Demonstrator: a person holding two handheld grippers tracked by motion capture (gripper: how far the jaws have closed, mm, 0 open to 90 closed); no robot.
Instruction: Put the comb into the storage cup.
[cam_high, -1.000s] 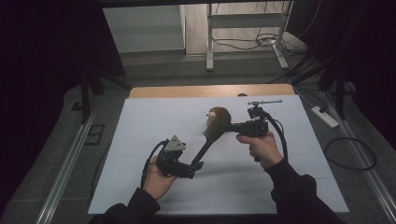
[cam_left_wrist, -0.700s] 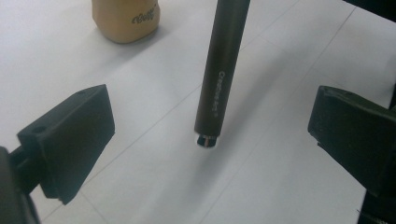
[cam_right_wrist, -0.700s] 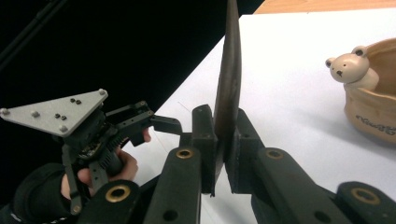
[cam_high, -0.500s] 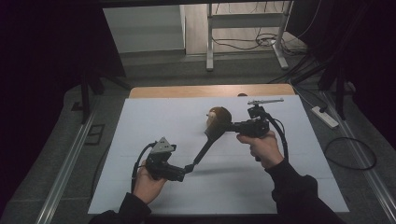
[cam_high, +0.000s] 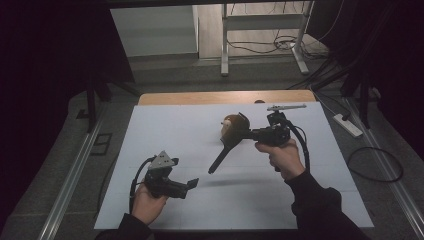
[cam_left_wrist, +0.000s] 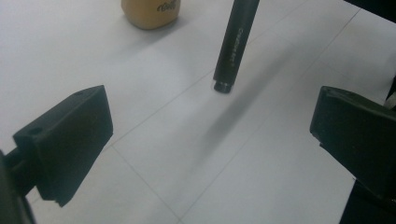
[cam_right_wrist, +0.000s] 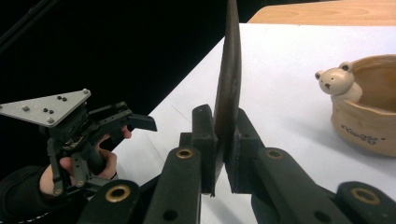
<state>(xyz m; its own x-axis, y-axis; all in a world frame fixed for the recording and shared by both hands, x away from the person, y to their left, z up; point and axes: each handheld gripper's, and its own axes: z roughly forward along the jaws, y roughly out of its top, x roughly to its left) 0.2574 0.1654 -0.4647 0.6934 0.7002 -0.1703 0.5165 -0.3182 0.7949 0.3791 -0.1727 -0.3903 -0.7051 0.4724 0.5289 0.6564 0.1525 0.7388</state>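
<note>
A lab-like recording space: a white-covered table (cam_high: 165, 125) on grey floor, dark curtains at the sides, loose cables (cam_high: 260, 47) and a power strip (cam_high: 348, 125) far right.

A glossy glazed ceramic bear cup (cam_right_wrist: 369, 112) was seen on matt white sheeting (cam_high: 175, 130); bare wood (cam_high: 225, 97) was shown beyond.

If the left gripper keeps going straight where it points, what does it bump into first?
Probably the black handle held up by the right gripper. The open left gripper aims at its tip, with the bear cup farther back. Depth is hard to judge.
</note>
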